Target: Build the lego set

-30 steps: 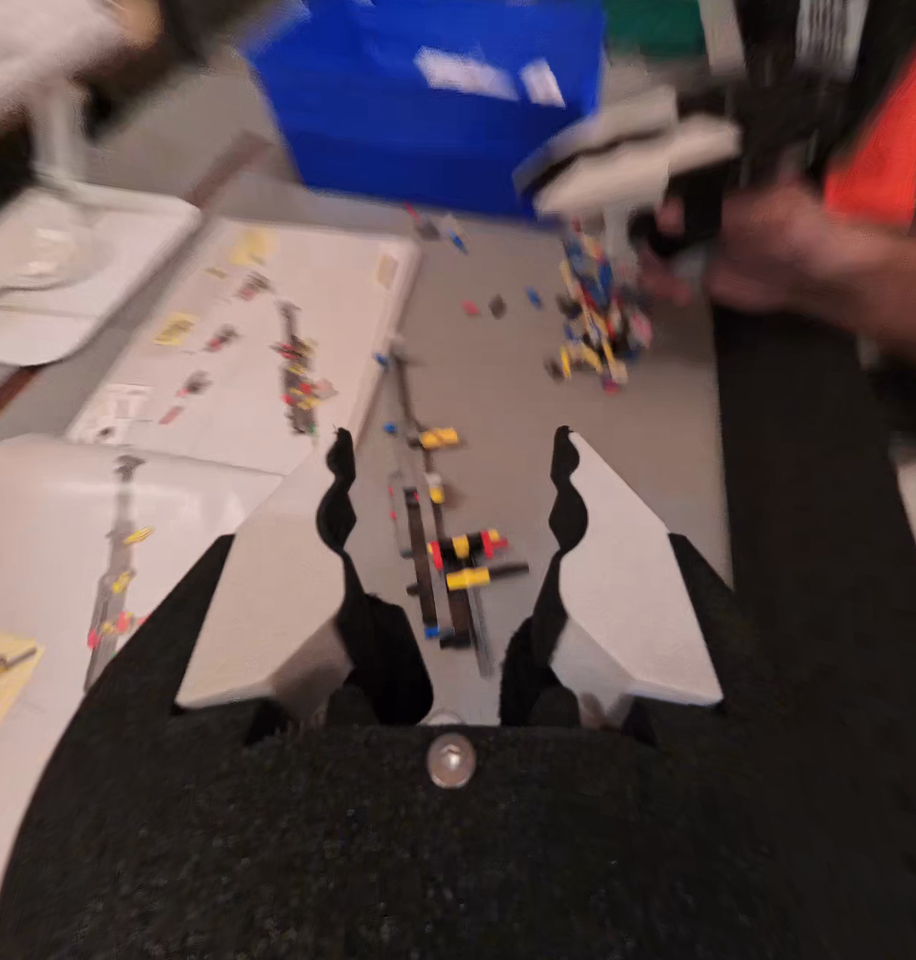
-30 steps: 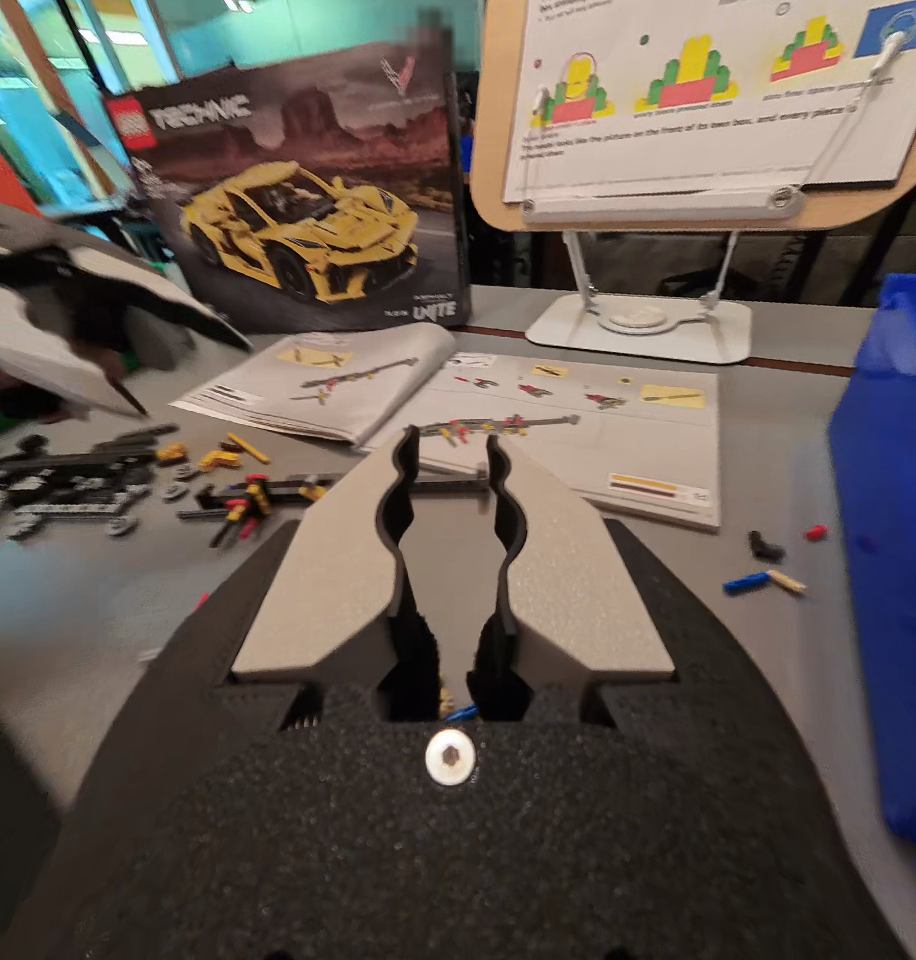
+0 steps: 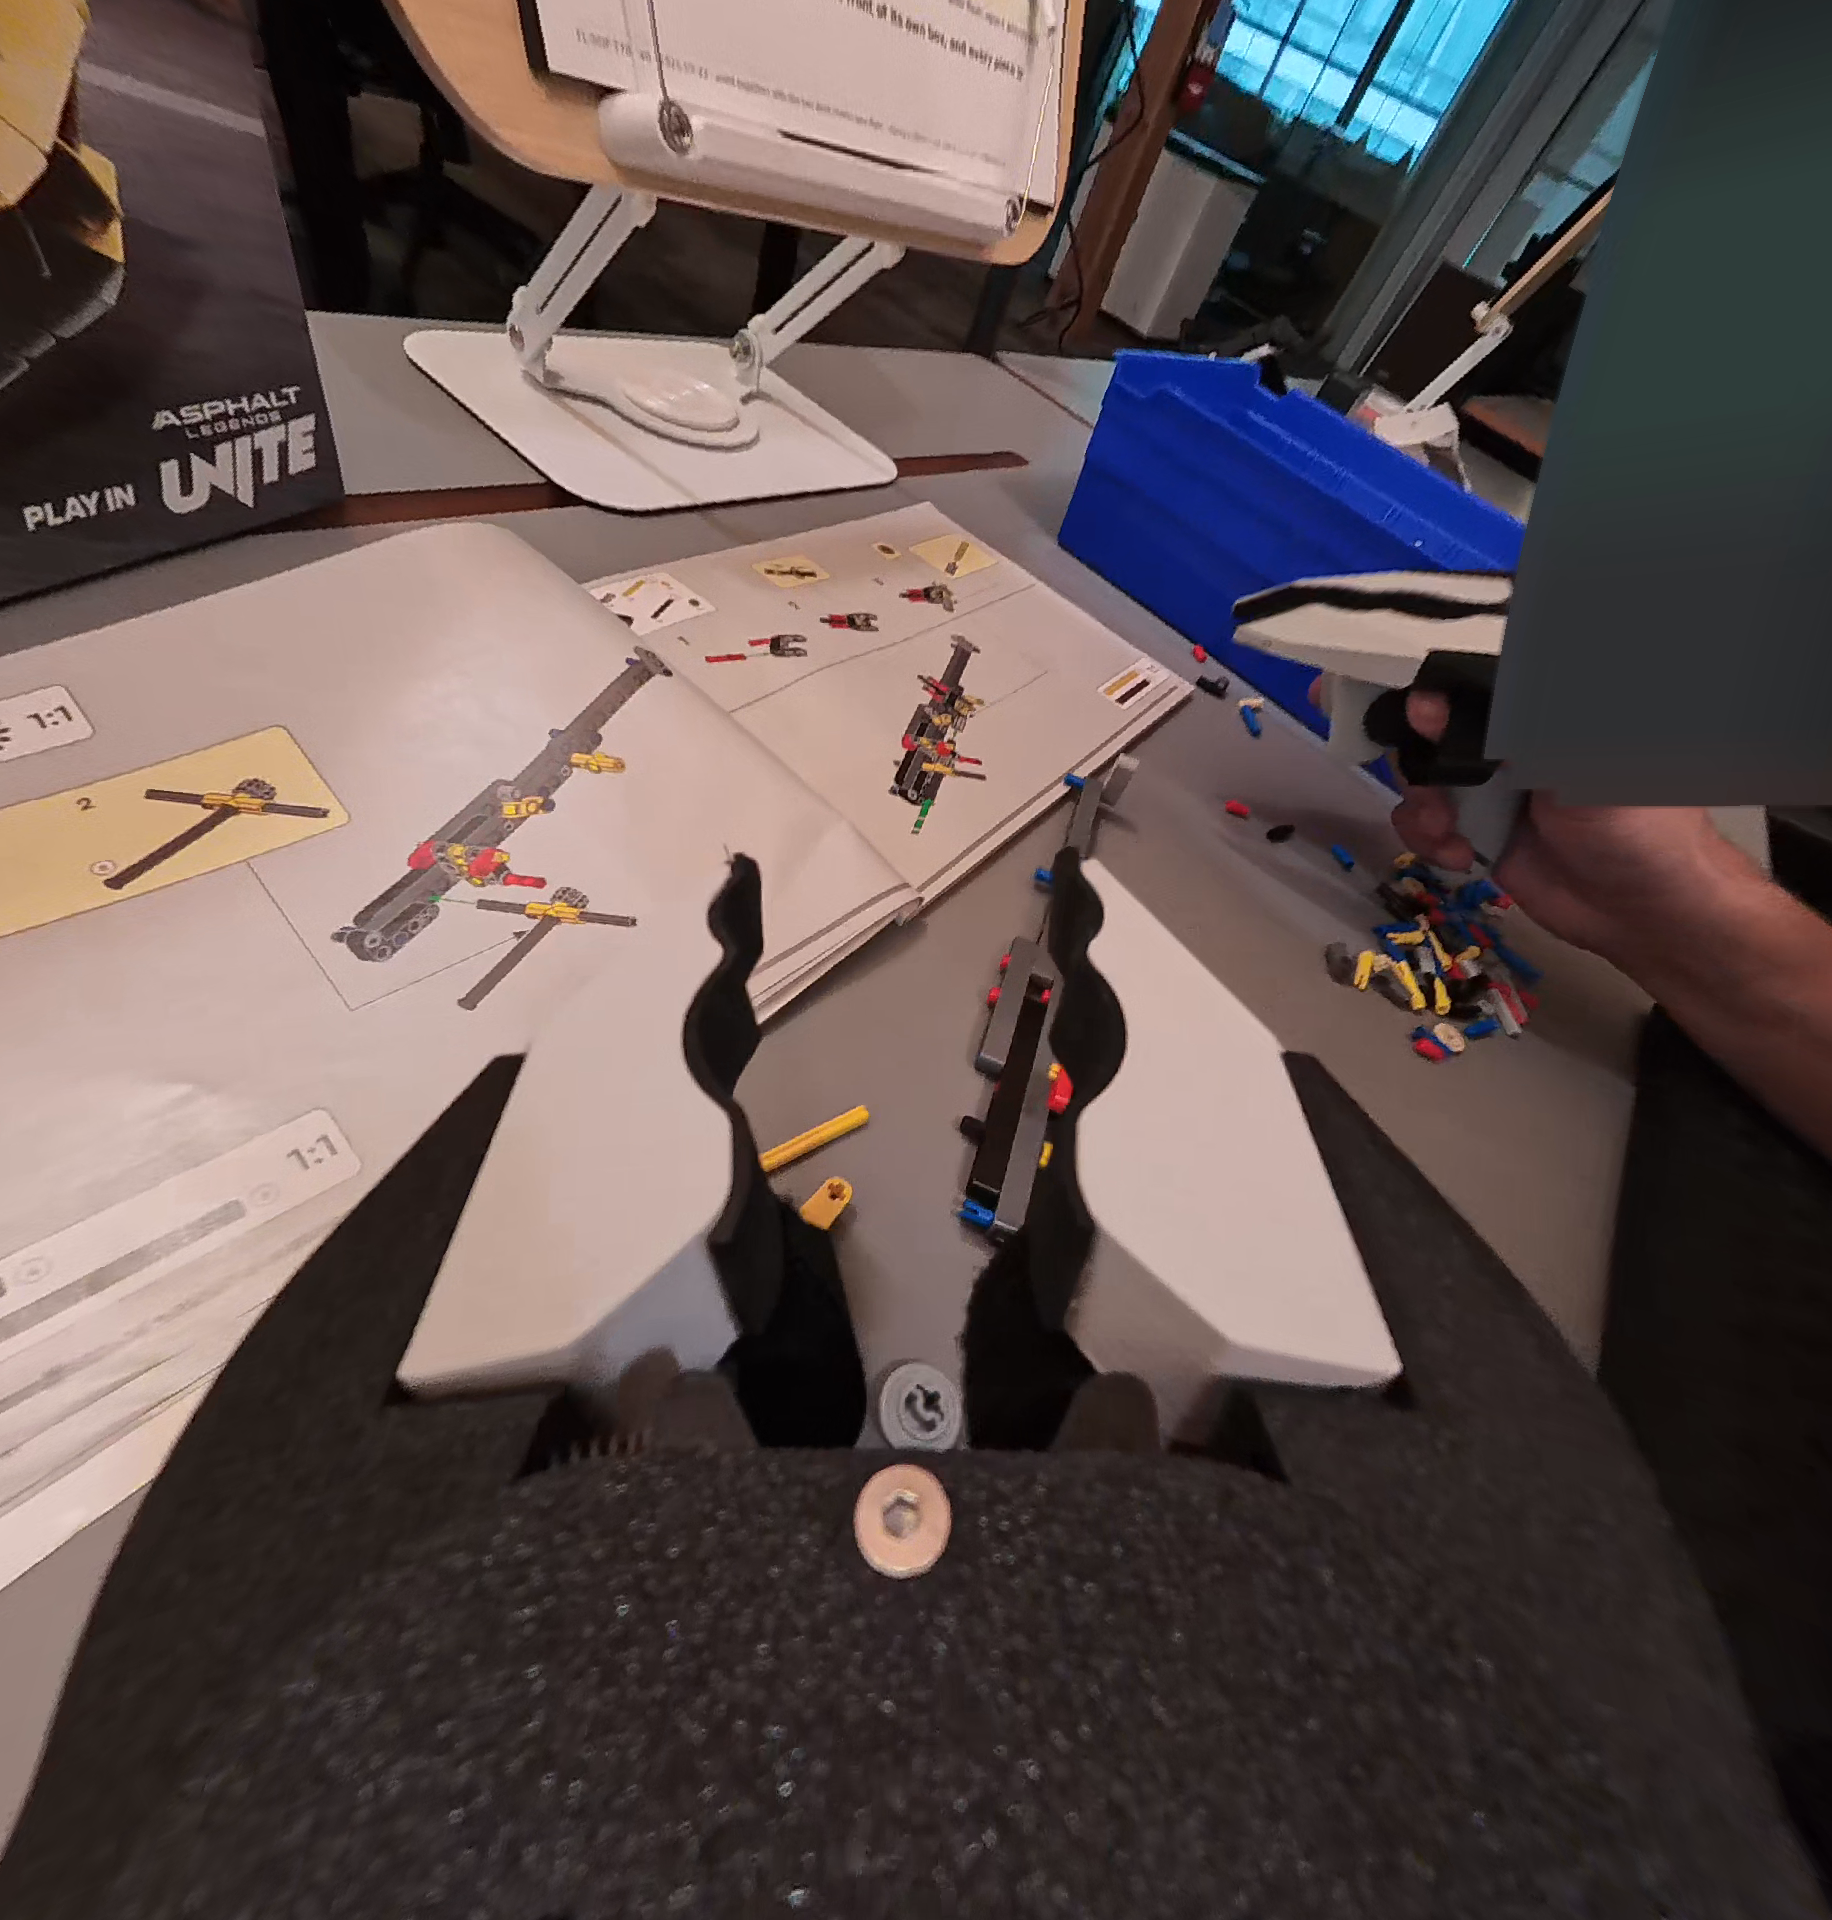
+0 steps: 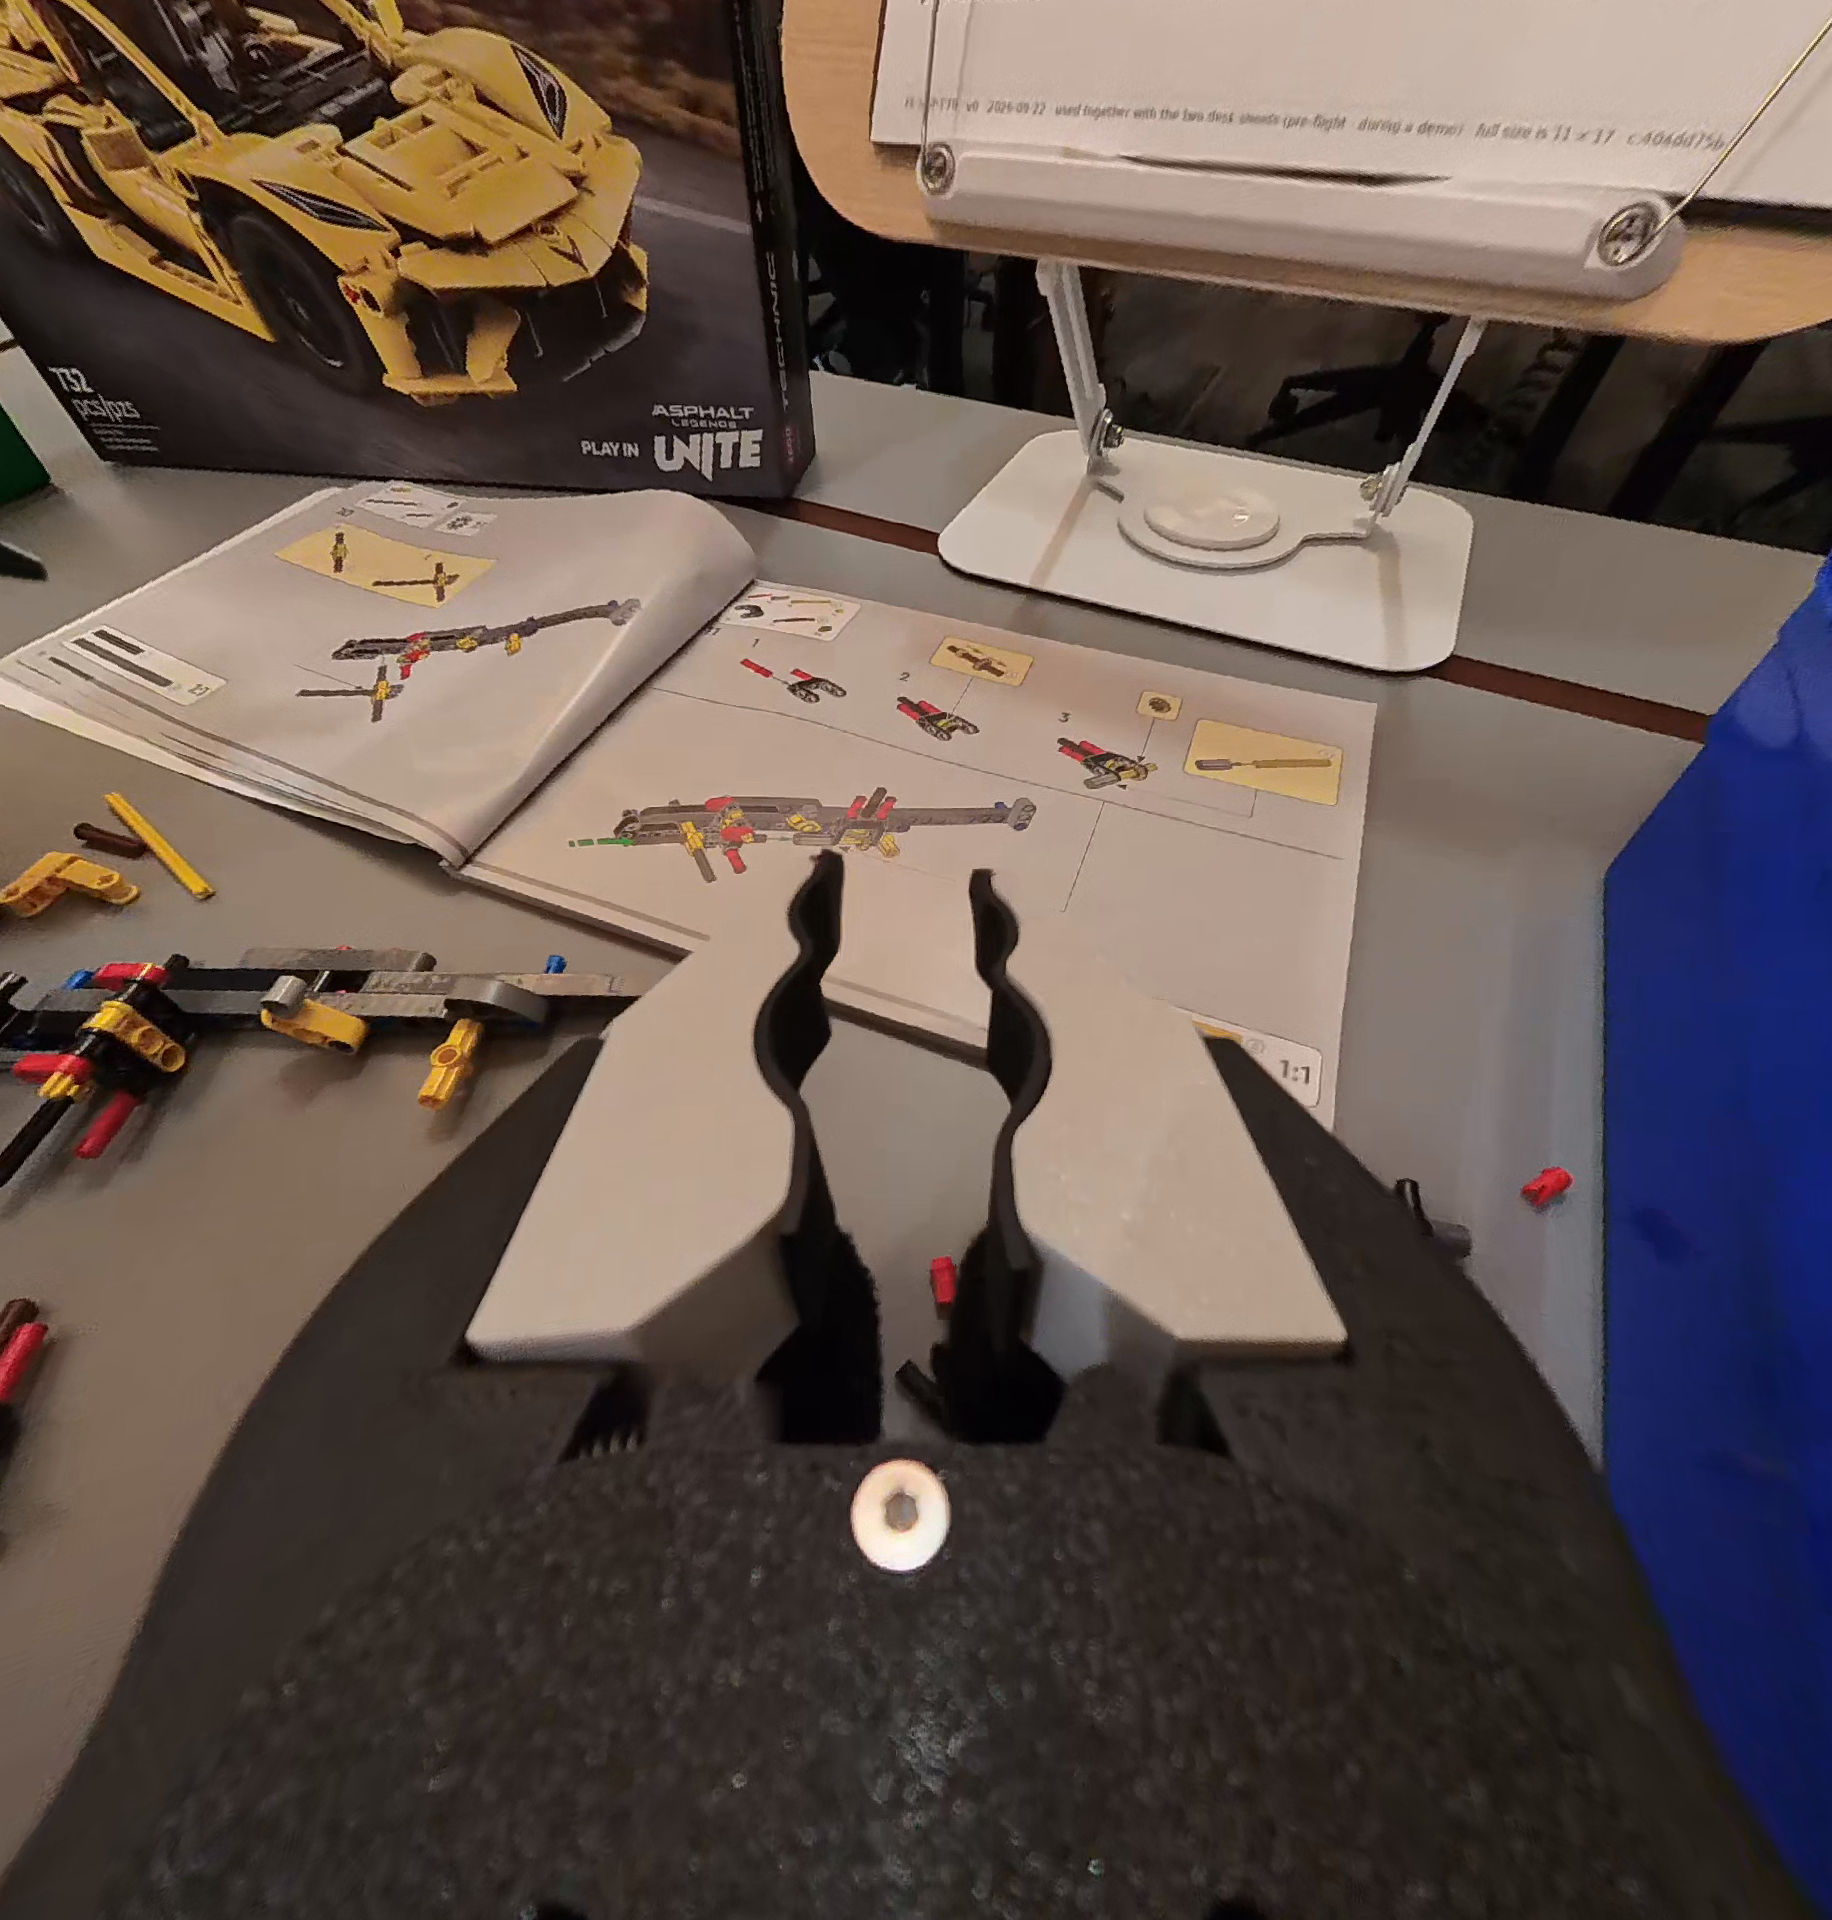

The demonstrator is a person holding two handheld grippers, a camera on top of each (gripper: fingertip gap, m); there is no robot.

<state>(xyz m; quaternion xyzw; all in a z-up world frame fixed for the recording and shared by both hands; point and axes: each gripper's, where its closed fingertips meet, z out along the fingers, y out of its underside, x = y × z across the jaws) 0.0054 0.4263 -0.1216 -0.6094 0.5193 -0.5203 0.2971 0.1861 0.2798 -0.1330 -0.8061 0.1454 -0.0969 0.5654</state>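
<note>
My left gripper point(image 3: 899, 871) is open and empty, low over the grey table. Between its fingers lie a yellow axle point(image 3: 813, 1138) and a yellow connector point(image 3: 827, 1200). The long black and grey beam assembly point(image 3: 1007, 1101) lies along the inside of its right finger, partly hidden by it. A grey round piece point(image 3: 920, 1403) sits at the finger bases. My right gripper point(image 4: 904, 878) is open and empty over the near edge of the open instruction manual point(image 4: 1151, 935). The assembly point(image 4: 268, 997) lies to its left. The right gripper also shows in the left wrist view point(image 3: 1379, 623), held by a hand point(image 3: 1618, 883).
A pile of small coloured pieces point(image 3: 1442, 966) lies right of the assembly. A blue bin point(image 4: 1743, 1039) stands at the right, with a red pin point(image 4: 1546, 1184) beside it. The set's box point(image 4: 372, 239) and a white document stand point(image 4: 1203, 540) are behind the manual. Loose yellow parts point(image 4: 70, 883) lie at the left. The left gripper's tips are roughly 25 cm from the right gripper's. Measured from the fingertips, the grey round piece point(image 3: 920, 1403) is 11 cm or so from the left gripper and 30 cm from the right.
My left gripper has swung left, from facing the bin and pile to facing the manual and stand. My right gripper has moved forward over the manual and its jaws have opened wider.
</note>
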